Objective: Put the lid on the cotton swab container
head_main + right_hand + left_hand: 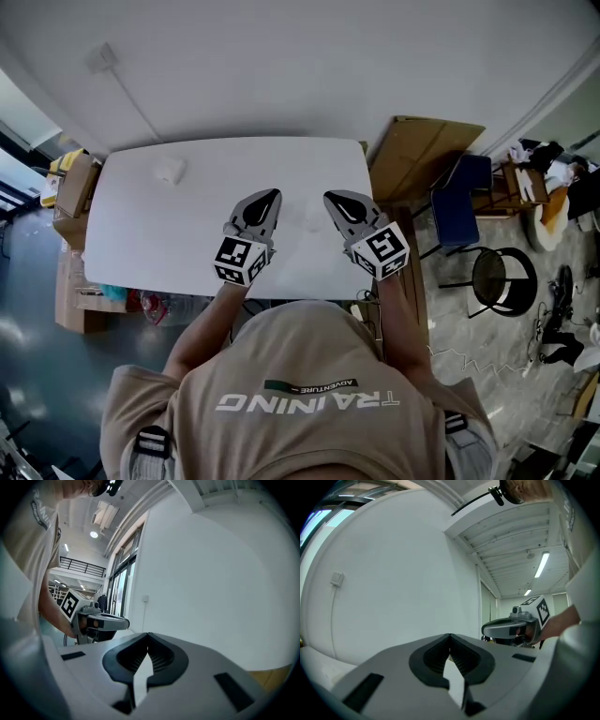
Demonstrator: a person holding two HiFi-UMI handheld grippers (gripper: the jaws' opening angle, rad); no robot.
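In the head view my left gripper (271, 196) and right gripper (331, 198) are held side by side over the front half of the white table (141, 234), tips pointing away from me. Both are shut with nothing between the jaws. A small whitish object (170, 171) lies at the table's far left, too small to identify, well away from both grippers. The left gripper view shows the left gripper's (449, 637) closed jaws against the white wall, with the right gripper (511, 627) off to the right. The right gripper view shows the right gripper's (148, 634) closed jaws and the left gripper (101, 620). No container or lid shows in either gripper view.
Cardboard boxes (75, 187) stand at the table's left end. A flat cardboard sheet (422, 155) leans at its right end, beside a blue chair (464, 202) and a black round stool (497, 277). The white wall (281, 66) runs behind the table.
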